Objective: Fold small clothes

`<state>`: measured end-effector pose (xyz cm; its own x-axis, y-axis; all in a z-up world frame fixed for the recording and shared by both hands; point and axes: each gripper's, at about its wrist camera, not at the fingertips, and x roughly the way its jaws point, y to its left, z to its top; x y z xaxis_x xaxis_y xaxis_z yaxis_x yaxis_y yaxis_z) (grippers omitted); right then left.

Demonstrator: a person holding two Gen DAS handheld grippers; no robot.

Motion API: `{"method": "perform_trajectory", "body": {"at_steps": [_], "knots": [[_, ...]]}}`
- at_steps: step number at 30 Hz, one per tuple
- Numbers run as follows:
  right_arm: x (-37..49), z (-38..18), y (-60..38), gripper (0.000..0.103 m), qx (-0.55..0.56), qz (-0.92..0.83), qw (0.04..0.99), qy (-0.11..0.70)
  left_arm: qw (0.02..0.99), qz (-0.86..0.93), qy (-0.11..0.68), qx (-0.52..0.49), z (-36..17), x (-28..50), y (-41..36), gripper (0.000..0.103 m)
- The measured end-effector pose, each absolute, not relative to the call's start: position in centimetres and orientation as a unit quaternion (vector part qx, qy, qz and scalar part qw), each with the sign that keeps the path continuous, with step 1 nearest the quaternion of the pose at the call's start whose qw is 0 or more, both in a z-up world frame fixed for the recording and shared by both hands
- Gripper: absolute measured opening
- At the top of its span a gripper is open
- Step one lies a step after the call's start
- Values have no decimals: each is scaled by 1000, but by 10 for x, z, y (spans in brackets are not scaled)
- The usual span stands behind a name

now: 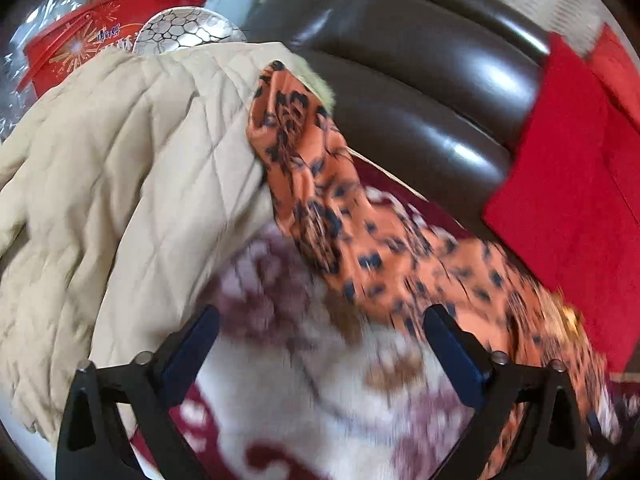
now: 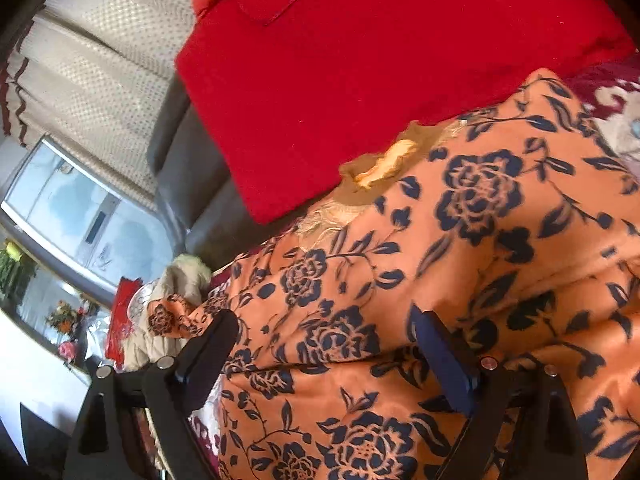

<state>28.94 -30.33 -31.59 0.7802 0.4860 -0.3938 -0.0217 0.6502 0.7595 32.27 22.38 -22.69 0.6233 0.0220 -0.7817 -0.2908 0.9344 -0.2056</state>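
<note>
Hovering with jaws spread wide, the right gripper [image 2: 324,344] sits just above the orange floral garment [image 2: 460,264], nothing pinched between its 2 fingers; the cloth passes under them but the pads are not pressing on it. The left gripper [image 1: 320,356] is likewise wide apart and empty, over a plush maroon-and-cream blanket [image 1: 320,408], with the garment's edge just beside its right-hand finger in that view.

The garment lies spread across the blanket on the sofa seat, 1 narrow end, perhaps a sleeve, trailing up onto a beige quilted coat [image 1: 132,168]. A tan lining or collar patch [image 2: 384,168] shows near its far edge, close to the red cushion [image 2: 380,80]. Behind are the dark leather sofa back [image 1: 420,80], a red box [image 1: 100,40] and pale curtains [image 2: 100,72].

My reading: this is a between-grasps point, the cloth laid out and a fold not yet taken. The next move seems to call for each gripper to drop onto an edge or corner, likely the trailing end on the left side, and close on a single layer without catching the blanket beneath.
</note>
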Motion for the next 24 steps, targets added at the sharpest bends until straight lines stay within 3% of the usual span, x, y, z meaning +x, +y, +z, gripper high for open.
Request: {"method": "perform_trajectory", "body": {"at_steps": [9, 11, 12, 13, 15, 20, 24], "knots": [[297, -317, -324, 92, 403, 157, 861, 267, 856, 158, 433, -233, -273, 405, 249, 99], [295, -315, -326, 92, 404, 161, 860, 267, 856, 160, 428, -241, -279, 414, 249, 85], [295, -315, -326, 92, 401, 163, 861, 266, 854, 156, 431, -246, -283, 418, 249, 61], [295, -314, -326, 92, 396, 164, 863, 266, 848, 147, 437, -259, -290, 423, 250, 30], [294, -312, -327, 91, 389, 162, 867, 265, 842, 148, 445, -266, -297, 427, 252, 9], [293, -311, -339, 88, 396, 145, 870, 254, 876, 133, 410, -216, -271, 418, 239, 6], [292, -311, -351, 88, 412, 124, 870, 241, 907, 87, 392, -125, -220, 410, 199, 5]]}}
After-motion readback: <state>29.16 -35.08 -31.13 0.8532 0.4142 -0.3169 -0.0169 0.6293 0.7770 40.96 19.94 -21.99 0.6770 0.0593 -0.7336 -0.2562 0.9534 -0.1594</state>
